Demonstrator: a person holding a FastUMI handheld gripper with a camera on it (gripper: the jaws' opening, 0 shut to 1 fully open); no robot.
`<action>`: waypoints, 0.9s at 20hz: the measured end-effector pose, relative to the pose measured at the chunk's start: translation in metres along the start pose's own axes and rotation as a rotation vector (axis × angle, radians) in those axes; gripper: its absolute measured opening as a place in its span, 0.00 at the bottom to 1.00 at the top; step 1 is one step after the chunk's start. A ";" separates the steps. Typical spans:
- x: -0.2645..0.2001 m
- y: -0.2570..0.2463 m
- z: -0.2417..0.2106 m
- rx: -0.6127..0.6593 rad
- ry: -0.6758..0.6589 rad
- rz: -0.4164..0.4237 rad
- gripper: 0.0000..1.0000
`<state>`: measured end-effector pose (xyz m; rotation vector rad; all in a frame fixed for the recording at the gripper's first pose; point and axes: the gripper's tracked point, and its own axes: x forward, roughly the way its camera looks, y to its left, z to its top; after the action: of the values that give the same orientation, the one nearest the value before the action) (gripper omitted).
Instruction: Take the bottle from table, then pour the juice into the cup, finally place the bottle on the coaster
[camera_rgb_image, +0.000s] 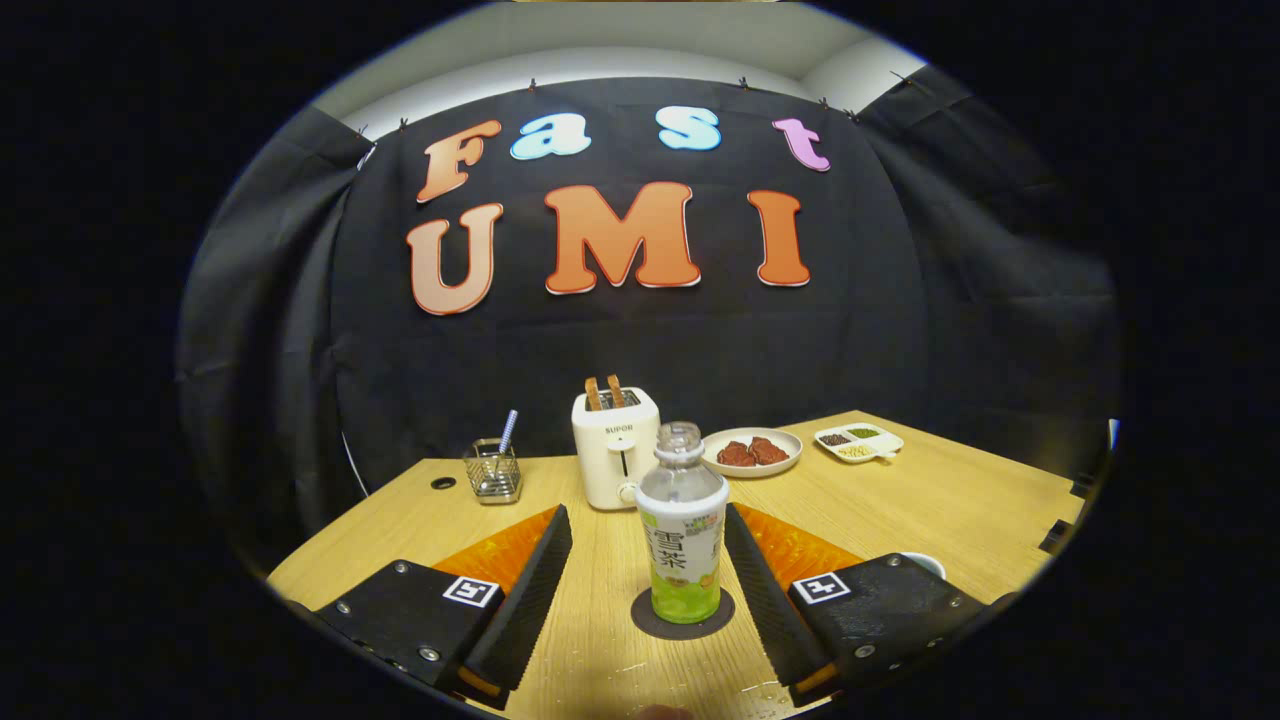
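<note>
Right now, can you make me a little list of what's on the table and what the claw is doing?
bottle: the bottle stands upright on the coaster, cap off, a little green juice at the bottom
claw: the claw is open, fingers either side of the bottle, not touching
cup: the cup peeks out behind one finger
behind the bottle: toaster with bread, plate of meat, divided dish, wire holder
table: wooden table

Staged booth kitchen – black cloth wall (900, 330); toaster (614, 447), meat plate (752, 452) on table (930, 500).
</note>
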<state>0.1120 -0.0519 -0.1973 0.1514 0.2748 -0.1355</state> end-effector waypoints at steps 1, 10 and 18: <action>-0.010 0.004 0.013 -0.003 -0.027 0.010 0.91; -0.100 0.043 0.119 -0.026 -0.215 0.049 0.91; -0.147 0.080 0.150 -0.050 -0.240 0.152 0.91</action>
<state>0.0233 0.0181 -0.0036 0.1051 0.0266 0.0048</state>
